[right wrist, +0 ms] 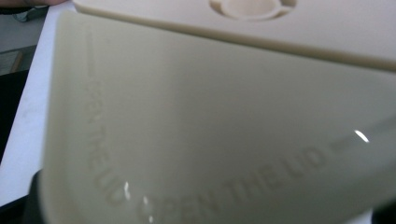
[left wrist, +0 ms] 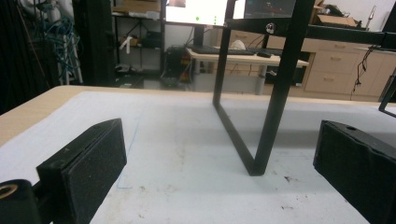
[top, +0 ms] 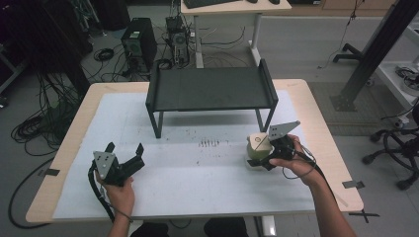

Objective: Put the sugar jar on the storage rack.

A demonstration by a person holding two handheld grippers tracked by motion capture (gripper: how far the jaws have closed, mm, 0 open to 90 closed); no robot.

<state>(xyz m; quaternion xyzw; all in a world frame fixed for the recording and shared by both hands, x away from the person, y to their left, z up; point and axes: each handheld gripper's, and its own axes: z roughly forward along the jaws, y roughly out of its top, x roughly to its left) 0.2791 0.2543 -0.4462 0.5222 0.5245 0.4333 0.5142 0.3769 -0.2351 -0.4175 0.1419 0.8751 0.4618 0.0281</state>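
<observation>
I note my left gripper (top: 129, 159) resting low at the near left of the white mat (top: 197, 192), its jaws spread wide with nothing between them; the left gripper view confirms bare mat between the two pads. At the near right, my right gripper (top: 271, 154) sits hard against a cream lidded container (top: 257, 148) standing on the mat, and I cannot tell how far its jaws are closed or whether they actually grip it, since the right gripper view is pressed too close to the container's wall (right wrist: 210, 130). That wall is glossy and carries raised lettering reading "OPEN THE LID" (a fair hint at how it is meant to be handled). I judge it a rigid, light plastic body, smooth enough to slip under a loose pinch, so I would take it across the body below the lid (right wrist: 280, 28), not by the lid edge. Farther back, a black metal shelf stand (top: 212, 89) stands unoccupied.
</observation>
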